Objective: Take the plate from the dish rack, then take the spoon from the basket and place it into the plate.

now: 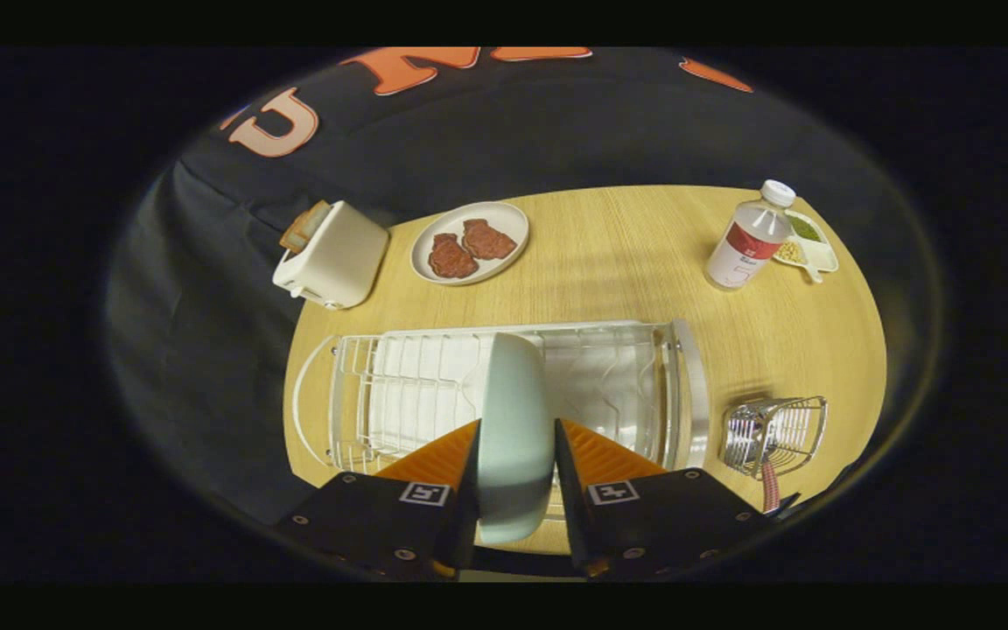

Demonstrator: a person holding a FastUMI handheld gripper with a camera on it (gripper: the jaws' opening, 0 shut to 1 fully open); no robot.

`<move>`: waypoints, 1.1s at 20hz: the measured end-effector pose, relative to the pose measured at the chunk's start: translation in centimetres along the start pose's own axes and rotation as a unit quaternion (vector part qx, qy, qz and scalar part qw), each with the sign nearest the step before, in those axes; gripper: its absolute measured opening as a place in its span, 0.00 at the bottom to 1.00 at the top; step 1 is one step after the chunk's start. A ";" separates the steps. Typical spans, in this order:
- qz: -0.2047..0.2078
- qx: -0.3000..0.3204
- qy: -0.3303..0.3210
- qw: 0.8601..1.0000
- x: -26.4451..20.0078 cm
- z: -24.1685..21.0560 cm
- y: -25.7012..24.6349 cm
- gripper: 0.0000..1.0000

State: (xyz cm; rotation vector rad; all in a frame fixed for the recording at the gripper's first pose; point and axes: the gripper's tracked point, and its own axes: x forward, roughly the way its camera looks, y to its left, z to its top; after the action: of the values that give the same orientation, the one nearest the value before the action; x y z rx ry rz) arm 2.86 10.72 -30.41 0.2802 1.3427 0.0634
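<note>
jaws (515, 446) clamped on plate (514, 411) rim, plate edge-on, upright over rack (416, 385), basket (773, 433) just right of rack, bare bench (609, 262) beyond rack

My gripper (517, 455) has two wedge-shaped fingers (443, 455) with ribbed faces, each running back into a dark, blocky housing. Each housing carries a small square black-and-white marker at its inner top corner, and round screws dot the housings toward six o'clock.
</note>
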 end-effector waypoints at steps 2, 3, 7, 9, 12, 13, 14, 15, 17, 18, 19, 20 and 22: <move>-0.021 0.001 0.016 1.000 0.4 -0.6 -0.5 0.39; -0.023 0.004 0.022 0.999 0.7 -0.8 -0.5 0.36; -0.034 0.014 0.044 0.998 1.0 -1.5 -0.4 0.36; -0.052 0.014 0.040 0.998 0.7 -1.4 -0.6 0.35; -0.066 -0.003 0.040 0.997 0.0 -1.3 -0.2 0.34; -0.073 -0.007 0.033 0.997 -0.2 -1.1 -0.2 0.34; -0.080 -0.012 0.025 0.996 -0.5 -0.6 -0.2 0.34; -0.088 -0.016 0.015 0.996 -0.9 -0.2 -0.4 0.34; -0.107 -0.024 -0.003 0.994 -1.7 0.5 -0.8 0.34; -0.108 -0.024 -0.010 0.994 -2.2 0.7 -0.9 0.34; -0.106 -0.018 -0.016 0.994 -2.7 0.8 -0.7 0.34; -0.105 -0.011 -0.022 0.994 -3.1 0.9 -0.8 0.34; -0.090 0.009 -0.025 0.996 -4.2 0.7 -0.9 0.32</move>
State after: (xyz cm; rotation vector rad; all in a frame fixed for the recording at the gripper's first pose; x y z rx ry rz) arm 2.49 8.85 -26.48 0.1736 1.3136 -0.1066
